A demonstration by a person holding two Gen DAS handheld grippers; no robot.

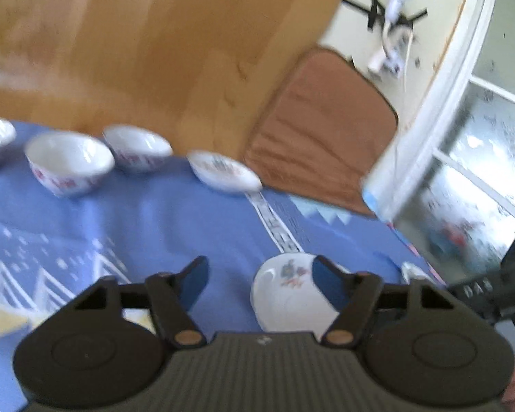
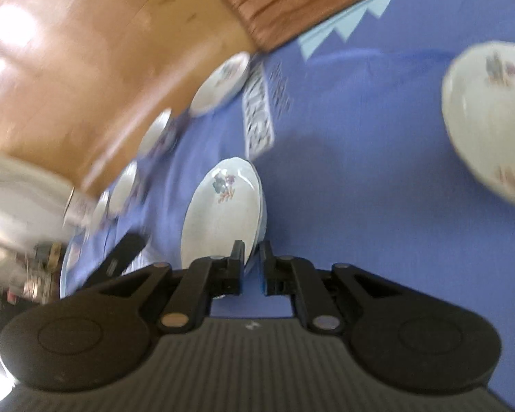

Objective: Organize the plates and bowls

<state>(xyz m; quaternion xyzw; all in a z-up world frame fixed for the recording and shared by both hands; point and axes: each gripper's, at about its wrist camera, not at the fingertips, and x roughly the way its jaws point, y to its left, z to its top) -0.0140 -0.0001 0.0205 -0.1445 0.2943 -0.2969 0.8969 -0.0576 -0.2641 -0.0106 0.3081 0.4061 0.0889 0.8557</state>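
My right gripper is shut on the rim of a white flowered plate and holds it tilted above the blue tablecloth. The same plate shows in the left wrist view, close to the right finger of my left gripper, which is open and empty. Three white bowls with red marks stand in a row at the cloth's far edge, with a small flowered dish beside them. A larger flowered bowl sits at the right in the right wrist view.
The bare wooden table lies beyond the cloth. A brown cushion sits past the table's edge. A white window frame stands at the right. The right gripper's dark body shows at the right edge.
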